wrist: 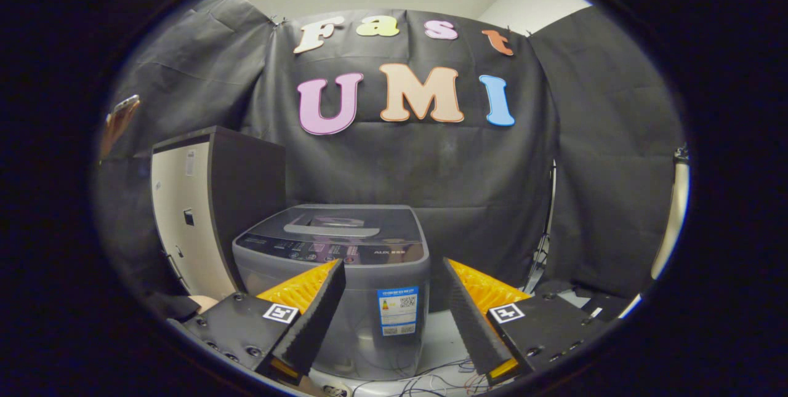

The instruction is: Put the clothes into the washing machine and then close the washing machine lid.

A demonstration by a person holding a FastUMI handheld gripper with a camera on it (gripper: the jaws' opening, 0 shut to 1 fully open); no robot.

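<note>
Gripper view: the gripper (394, 274) hangs spread wide, grasping nothing. The washing machine (335, 274) sits at lower centre beyond the fingers, lid (345, 224) down. A dark cabinet (209, 212) stands just beside it, left of centre.

The gripper (394, 271) has two wedge-shaped fingers with ridged inner faces, each mounted on a flat black plate that is studded with round screws and carries a small square black-and-white marker tag.

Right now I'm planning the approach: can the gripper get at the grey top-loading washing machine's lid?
Probably yes: the open gripper faces the washing machine, nothing between them; its lid lies shut beyond the fingertips.
</note>
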